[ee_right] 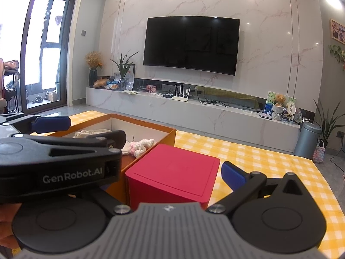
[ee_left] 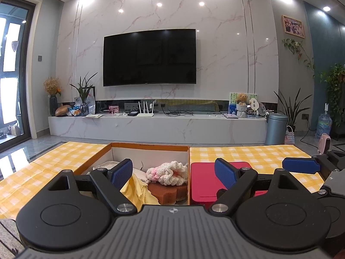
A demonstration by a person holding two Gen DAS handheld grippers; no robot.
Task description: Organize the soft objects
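Note:
An orange cardboard box [ee_left: 151, 145] with a white inside stands on the yellow checked cloth [ee_left: 248, 153]. In it lie a white and pink crocheted piece [ee_left: 167, 171], a brown sponge [ee_left: 168, 190], a yellow cloth [ee_left: 135, 192] and a white cloth [ee_left: 112, 164]. My left gripper [ee_left: 173, 171] is open over the box's near right part and holds nothing. Just right of the box stands a red lidded box [ee_right: 174, 172]. Open over it is my right gripper [ee_right: 172, 174], whose left finger is hidden behind the left gripper [ee_right: 97, 128]. One blue right-gripper pad [ee_left: 301, 165] shows beside the red box [ee_left: 215, 183].
Beyond the table runs a low marble TV bench [ee_left: 155, 127] with a router, cables and plants under a wall TV [ee_left: 149, 57]. A grey bin [ee_left: 276, 128] stands at the bench's right end. Checked cloth [ee_right: 269, 164] extends right of the red box.

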